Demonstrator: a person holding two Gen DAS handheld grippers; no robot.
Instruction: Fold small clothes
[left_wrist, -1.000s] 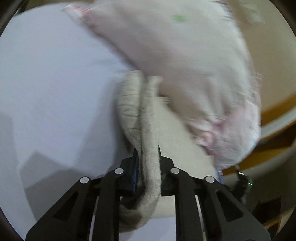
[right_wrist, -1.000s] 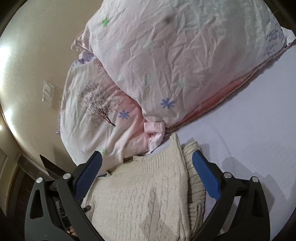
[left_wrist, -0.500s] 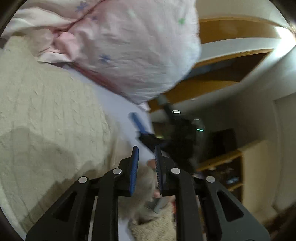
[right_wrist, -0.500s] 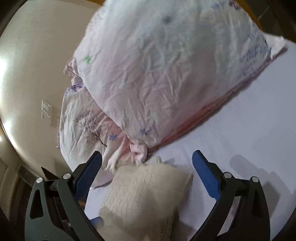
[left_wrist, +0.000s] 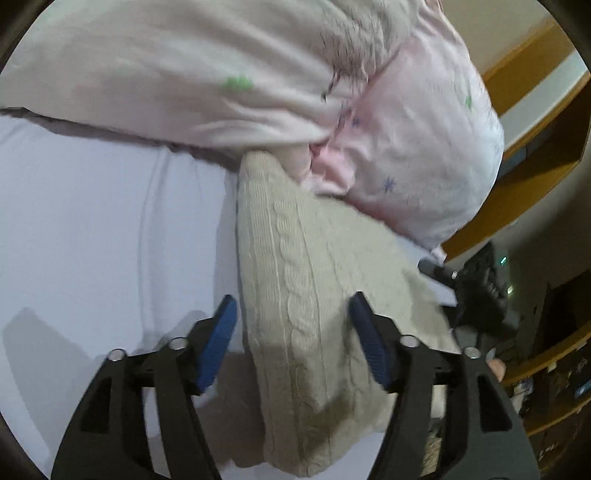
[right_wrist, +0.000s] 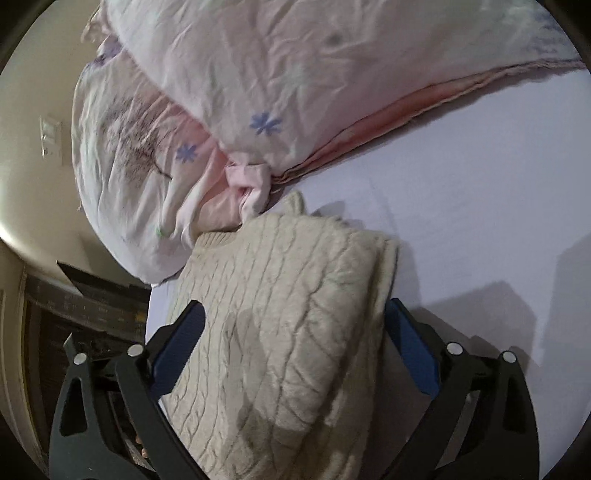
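A cream cable-knit sweater lies folded into a thick bundle on the pale lilac bed sheet. Its far end touches the pink pillows. My left gripper is open, its blue pads on either side of the sweater, holding nothing. In the right wrist view the same sweater fills the lower middle, with a layered folded edge on its right. My right gripper is wide open over the sweater and holds nothing.
Two pink floral pillows lie stacked at the head of the bed, also seen in the right wrist view. A wooden headboard and shelves stand at the right. The sheet stretches to the right of the sweater. A wall switch shows at left.
My left gripper, shut on the sweater edge a second ago, has let go, swung round and opened over the folded sweater. The right gripper stayed open and moved closer over the sweater.
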